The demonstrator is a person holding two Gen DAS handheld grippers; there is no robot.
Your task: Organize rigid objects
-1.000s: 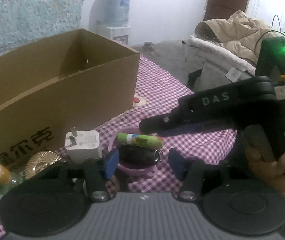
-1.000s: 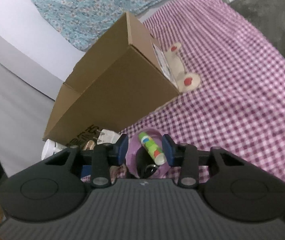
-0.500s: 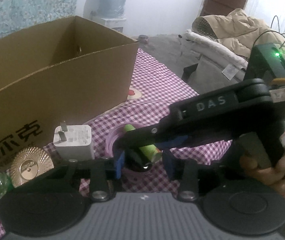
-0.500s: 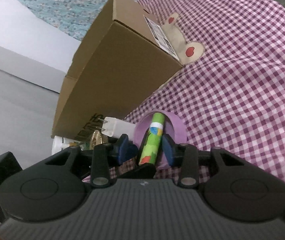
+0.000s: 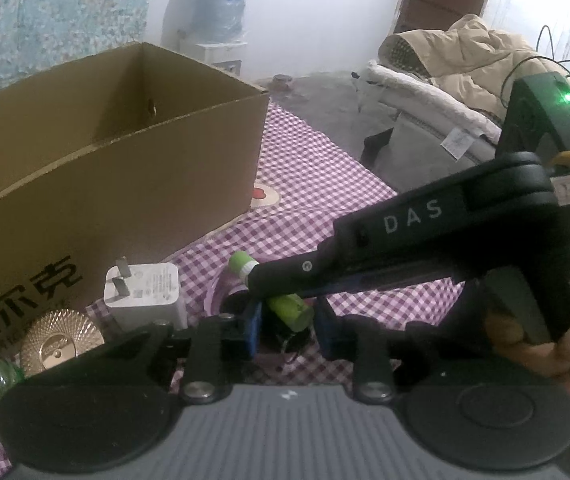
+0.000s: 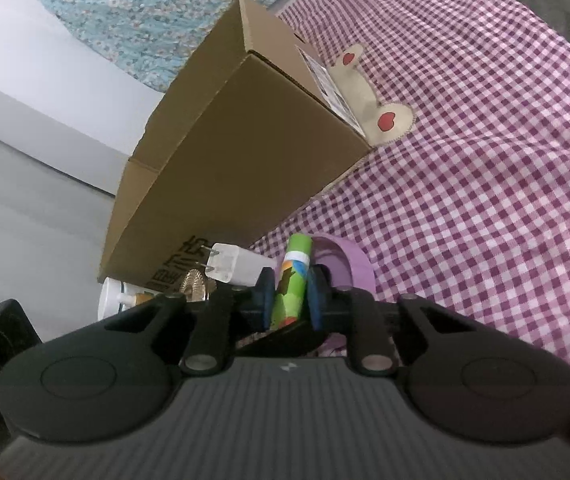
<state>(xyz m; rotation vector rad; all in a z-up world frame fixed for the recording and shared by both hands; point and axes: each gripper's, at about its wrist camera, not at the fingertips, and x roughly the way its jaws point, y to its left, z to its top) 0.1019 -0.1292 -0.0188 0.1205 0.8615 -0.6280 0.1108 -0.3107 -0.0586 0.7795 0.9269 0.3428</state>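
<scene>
Dim, cool indoor light; hazy glare on white back wall (image 5: 317,20). Strong fisheye bending, dark vignette at corners. Soft focus throughout, faint shadows under brown cardboard box (image 6: 245,168).

The right hand-held gripper (image 6: 288,294), jaws just closed, clamps the green tube (image 6: 291,282) beside the cardboard box (image 6: 241,168).

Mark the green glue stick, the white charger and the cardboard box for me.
green glue stick (image 6: 289,280), right wrist view, on its printed body between the blue pads.
white charger (image 5: 147,294), left wrist view, on its labelled face.
cardboard box (image 5: 125,184), left wrist view, on its near outer wall.
</scene>
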